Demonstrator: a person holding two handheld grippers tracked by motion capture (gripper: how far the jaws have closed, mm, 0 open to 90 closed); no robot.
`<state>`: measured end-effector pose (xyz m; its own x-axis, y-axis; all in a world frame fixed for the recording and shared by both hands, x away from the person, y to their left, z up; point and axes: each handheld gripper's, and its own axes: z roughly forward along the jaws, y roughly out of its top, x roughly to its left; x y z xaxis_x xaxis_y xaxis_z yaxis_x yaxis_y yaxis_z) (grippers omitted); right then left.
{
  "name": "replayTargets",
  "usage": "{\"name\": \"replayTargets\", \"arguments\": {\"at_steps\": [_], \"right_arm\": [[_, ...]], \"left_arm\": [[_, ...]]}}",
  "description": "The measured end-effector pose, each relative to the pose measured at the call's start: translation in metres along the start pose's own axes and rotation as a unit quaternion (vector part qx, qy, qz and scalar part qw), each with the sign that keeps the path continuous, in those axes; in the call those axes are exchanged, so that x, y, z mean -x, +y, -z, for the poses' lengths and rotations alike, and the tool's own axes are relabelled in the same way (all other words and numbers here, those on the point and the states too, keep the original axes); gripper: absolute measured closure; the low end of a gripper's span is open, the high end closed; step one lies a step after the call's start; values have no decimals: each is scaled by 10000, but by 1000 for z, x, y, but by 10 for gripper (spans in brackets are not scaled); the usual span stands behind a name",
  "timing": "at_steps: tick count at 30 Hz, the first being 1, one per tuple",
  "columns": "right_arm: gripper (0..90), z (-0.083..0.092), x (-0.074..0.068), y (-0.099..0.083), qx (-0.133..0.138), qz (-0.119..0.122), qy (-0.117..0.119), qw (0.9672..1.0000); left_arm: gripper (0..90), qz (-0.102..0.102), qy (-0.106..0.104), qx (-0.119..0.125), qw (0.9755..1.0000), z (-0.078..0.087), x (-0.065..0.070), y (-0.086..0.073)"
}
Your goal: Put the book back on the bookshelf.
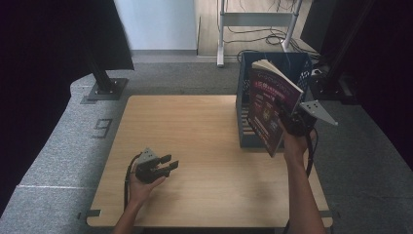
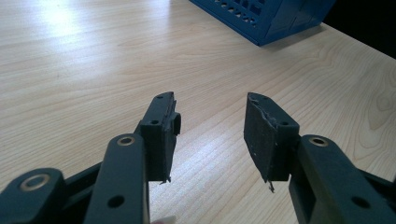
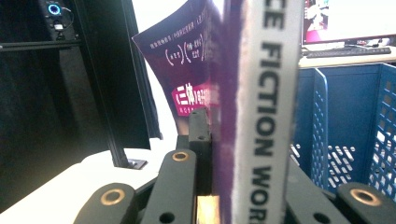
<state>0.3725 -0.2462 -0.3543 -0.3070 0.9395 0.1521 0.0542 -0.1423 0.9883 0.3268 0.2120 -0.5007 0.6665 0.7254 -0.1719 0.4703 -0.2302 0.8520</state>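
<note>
Looking from the high view, we see the right gripper [image 1: 287, 122] pinching a purple book [image 1: 269, 105] upright, just beside the blue crate [image 1: 298, 62]. The left gripper [image 2: 212, 135] shows spread, empty jaws above the tabletop [image 2: 84, 70]. The right gripper view shows the spine vertical, the crate probably just behind.

One book [image 1: 269, 105], one blue crate [image 1: 242, 97]

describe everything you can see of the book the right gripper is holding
The book is a purple paperback with white and pink print on its cover and a pale spine with dark lettering. It is held upright, tilted, off the table, in front of the blue crate. The right gripper is clamped on its lower edge; the pages fan slightly at the top.
</note>
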Motion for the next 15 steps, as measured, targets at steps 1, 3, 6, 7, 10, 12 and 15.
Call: {"name": "replayTargets", "arguments": {"at_steps": [1, 3, 6, 7, 10, 12, 15], "right_arm": [[818, -1, 0, 0, -3, 4, -11, 10000], [818, -2, 0, 1, -1, -11, -35, 10000], [818, -5, -1, 3, 31, 0, -46, 10000], [818, -5, -1, 3, 31, 11, -50, 10000], [818, -8, -1, 5, 27, 65, -86, 9999], [818, -11, 0, 5, 26, 81, -111, 9999], [818, -15, 2, 5, -1, 76, -163, 9998]], "left_arm": [[539, -3, 1, -2, 10000, 0, 0, 0], [539, -9, -5, -18, 10000, -1, 0, 0], [539, -16, -6, -22, 10000, -1, 1, 0], [539, -17, -15, -19, 10000, -1, 1, 0], [539, -8, -8, -2, 10000, 0, 0, 0], [539, -1, -14, 4, 10000, 0, 0, 0], [539, 12, -23, 1, 10000, 0, -1, 0]]}}
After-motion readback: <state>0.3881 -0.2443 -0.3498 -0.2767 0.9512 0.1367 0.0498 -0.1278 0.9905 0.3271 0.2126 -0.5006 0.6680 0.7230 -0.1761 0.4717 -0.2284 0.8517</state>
